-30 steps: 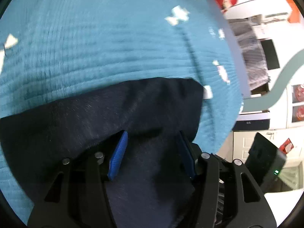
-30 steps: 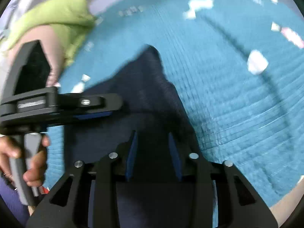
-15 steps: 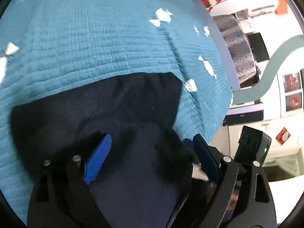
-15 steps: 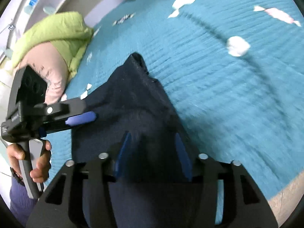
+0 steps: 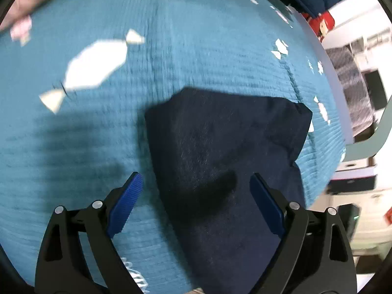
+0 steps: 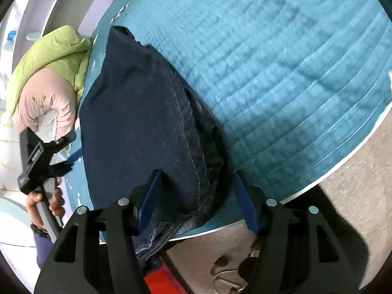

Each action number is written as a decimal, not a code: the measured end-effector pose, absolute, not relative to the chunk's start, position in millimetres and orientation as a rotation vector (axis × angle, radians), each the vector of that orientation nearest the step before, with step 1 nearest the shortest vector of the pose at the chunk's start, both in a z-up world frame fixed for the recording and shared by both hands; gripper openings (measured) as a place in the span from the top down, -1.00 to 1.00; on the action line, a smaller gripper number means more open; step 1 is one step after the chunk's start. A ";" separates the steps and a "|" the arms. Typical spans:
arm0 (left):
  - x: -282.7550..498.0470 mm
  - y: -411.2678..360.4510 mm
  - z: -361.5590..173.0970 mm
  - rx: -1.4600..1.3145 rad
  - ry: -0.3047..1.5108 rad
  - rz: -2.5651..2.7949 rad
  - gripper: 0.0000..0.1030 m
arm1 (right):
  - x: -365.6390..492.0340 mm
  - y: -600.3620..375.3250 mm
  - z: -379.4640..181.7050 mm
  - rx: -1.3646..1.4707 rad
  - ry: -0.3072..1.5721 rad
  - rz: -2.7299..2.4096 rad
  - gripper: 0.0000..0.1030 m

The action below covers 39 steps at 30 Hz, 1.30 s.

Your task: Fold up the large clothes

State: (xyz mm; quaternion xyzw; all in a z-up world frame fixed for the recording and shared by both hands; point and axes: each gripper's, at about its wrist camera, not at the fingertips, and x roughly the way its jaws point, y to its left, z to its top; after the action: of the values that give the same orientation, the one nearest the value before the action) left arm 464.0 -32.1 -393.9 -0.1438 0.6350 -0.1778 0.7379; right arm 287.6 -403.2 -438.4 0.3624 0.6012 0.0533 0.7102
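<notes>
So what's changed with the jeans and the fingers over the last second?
Both grippers let go: the left gripper has spread wide and pulled back; the right gripper is opening, its pads clear of the cloth. The folded dark jeans stay lying on the teal bedspread.

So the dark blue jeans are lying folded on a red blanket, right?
Not quite. The dark blue jeans are lying folded, but the blanket under them is teal blue, not red. Both wrist views show it.
</notes>
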 end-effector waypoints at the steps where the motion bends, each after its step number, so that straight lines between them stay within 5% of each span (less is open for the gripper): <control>1: 464.2 -32.6 -397.6 -0.326 1.398 -0.385 -0.74 | 286.8 -403.0 -443.5 0.847 1.341 0.124 -0.18; 17: 473.1 -39.4 -440.5 -0.409 1.447 -0.394 -0.92 | 292.2 -382.1 -452.8 0.966 1.298 0.126 -0.27; 18: 473.6 -41.7 -439.4 -0.400 1.439 -0.395 -0.90 | 291.9 -381.7 -451.3 0.965 1.292 0.119 -0.24; 20: 473.6 -49.3 -433.6 -0.362 1.418 -0.401 -0.80 | 291.1 -378.3 -443.7 0.916 1.281 0.115 0.17; 25: 465.6 -48.4 -420.5 -0.335 1.362 -0.387 -0.49 | 283.3 -380.9 -434.8 0.938 1.227 0.154 0.63; 39: 466.5 -81.8 -344.7 -0.333 1.232 -0.524 -0.21 | 288.0 -395.4 -350.3 0.805 1.052 0.226 0.68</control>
State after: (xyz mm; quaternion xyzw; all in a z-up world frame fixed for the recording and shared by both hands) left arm 466.5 -81.8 -344.7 -0.1538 0.5684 -0.2417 0.7713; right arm 288.0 -395.4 -350.3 0.3729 0.4875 0.1046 0.7825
